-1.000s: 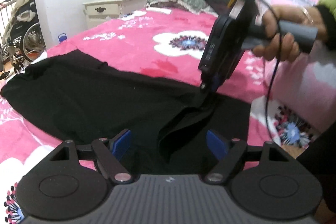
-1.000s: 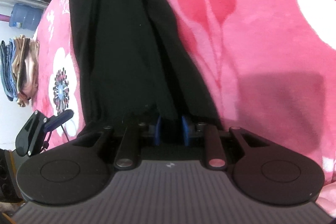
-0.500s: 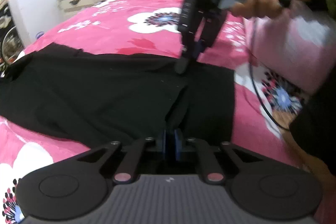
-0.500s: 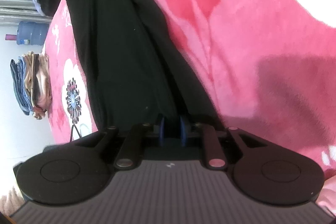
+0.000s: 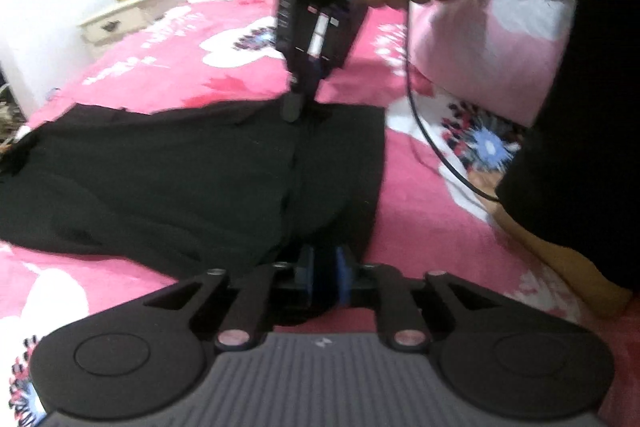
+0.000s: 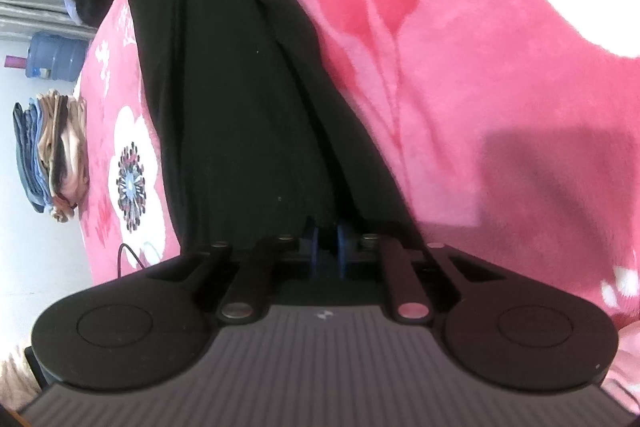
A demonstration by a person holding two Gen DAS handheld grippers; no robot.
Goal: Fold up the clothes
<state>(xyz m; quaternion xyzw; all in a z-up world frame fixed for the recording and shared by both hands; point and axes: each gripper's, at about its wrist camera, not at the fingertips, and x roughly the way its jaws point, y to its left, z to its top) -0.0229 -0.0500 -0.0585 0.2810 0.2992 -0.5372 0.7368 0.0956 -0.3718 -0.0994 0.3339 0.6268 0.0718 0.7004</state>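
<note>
Nearest, left gripper pinched tight on the near hem of the thin black fabric garment, blue pads together with cloth between. Spread flat on the pink floral fleece blanket, reaching away to the left. Farther off, right gripper clamped on the far hem, same fold line. Likely light, limp and floppy, sagging between grips; best taken at edges and corners, kept taut. Beyond, cream wooden nightstand.

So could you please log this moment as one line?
left gripper: shut on black cloth garment | right gripper: shut on garment | pink floral blanket: underneath
</note>
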